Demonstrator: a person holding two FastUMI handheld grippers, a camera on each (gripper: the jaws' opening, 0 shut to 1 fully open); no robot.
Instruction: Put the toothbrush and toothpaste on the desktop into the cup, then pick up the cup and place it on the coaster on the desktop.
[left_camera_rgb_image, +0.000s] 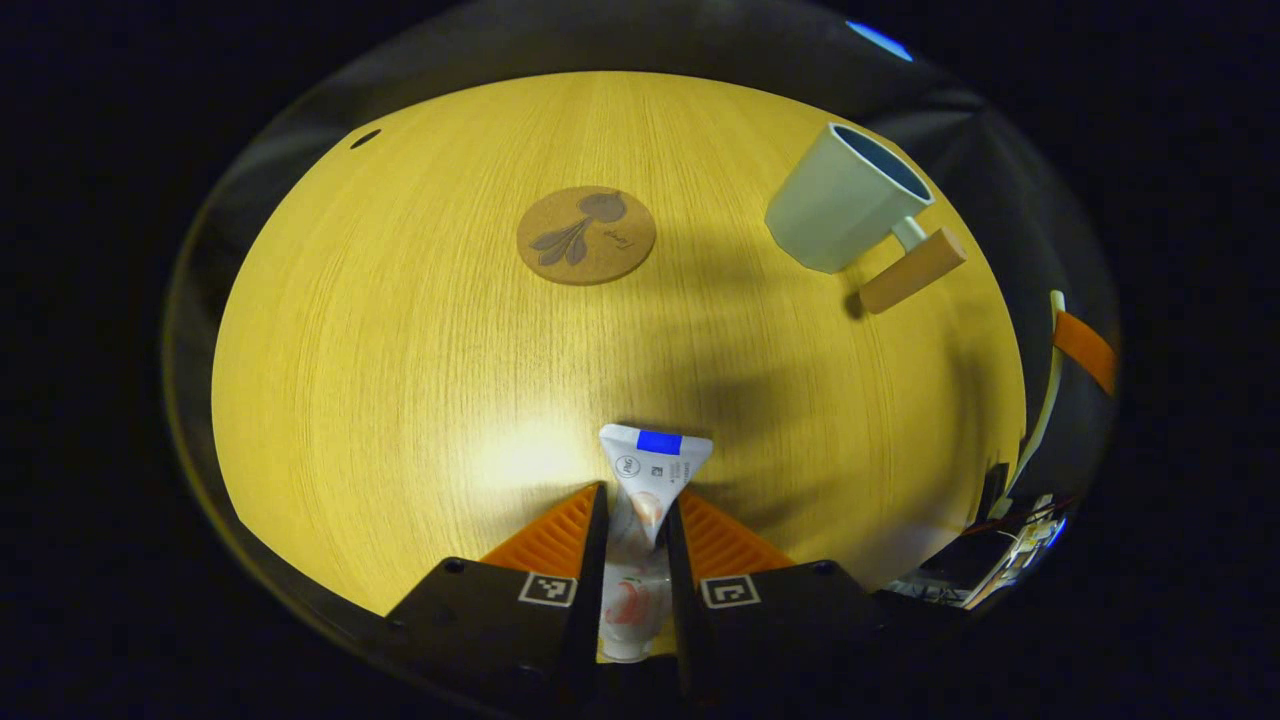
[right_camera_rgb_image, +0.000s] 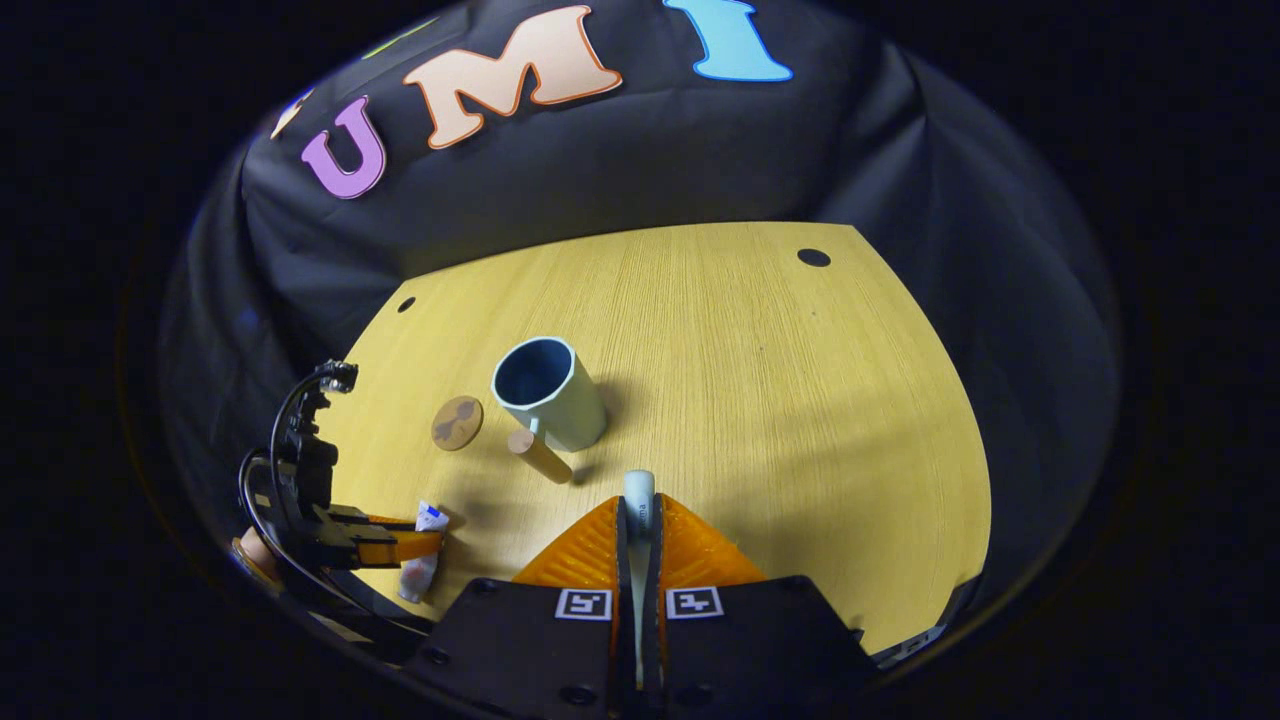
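Each gripper was clamped on its item, left (left_camera_rgb_image: 637, 520) on the toothpaste (left_camera_rgb_image: 648, 480), right (right_camera_rgb_image: 638, 530) on the toothbrush (right_camera_rgb_image: 638, 495), with the cup (right_camera_rgb_image: 550, 392) ahead, open for dropping them in.

Dim booth, bright glare patch on the desktop (left_camera_rgb_image: 520, 455), soft shadows, fisheye-warped edges, perhaps slightly blurred.

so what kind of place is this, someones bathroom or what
Probably not a bathroom: it looks like a staged recording booth. A bare wooden desktop stands against a draped black cloth wall, and on it are only a cup and a cork coaster. Each claw holds a task item.
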